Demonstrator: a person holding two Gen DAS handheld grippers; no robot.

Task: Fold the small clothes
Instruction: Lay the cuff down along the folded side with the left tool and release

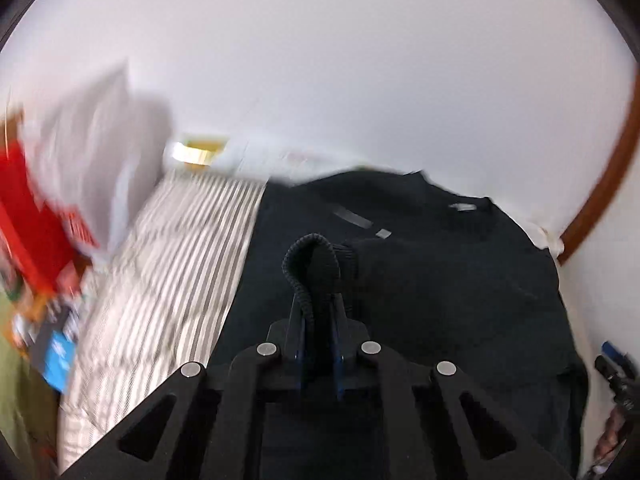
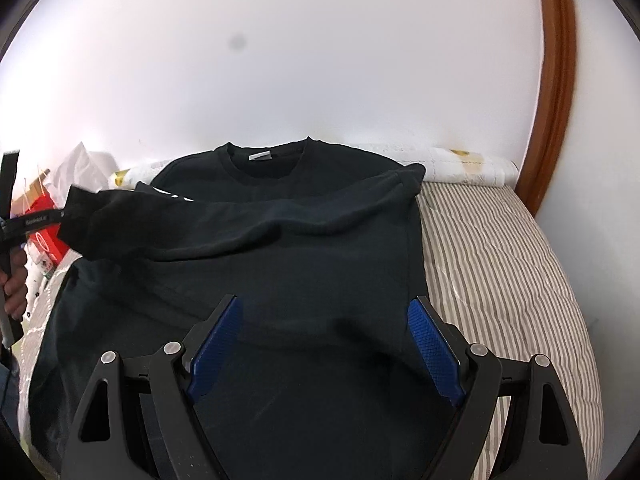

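Black sweatshirt [image 2: 288, 248] lies flat, collar toward the wall, on a striped mattress [image 2: 500, 264]. 1 sleeve [image 2: 240, 216] is drawn across the chest toward the left side. Left gripper [image 1: 318, 300]: jaws pressed together, pinching the ribbed cuff [image 1: 316, 256] of that sleeve, lifted clear of the garment body. Right gripper [image 2: 324, 340]: jaws spread wide, blue pads [image 2: 434, 352] apart above the lower torso, nothing gripped. Red box [image 2: 42, 236] sits at the mattress's left edge. White wall [image 2: 320, 60] behind.
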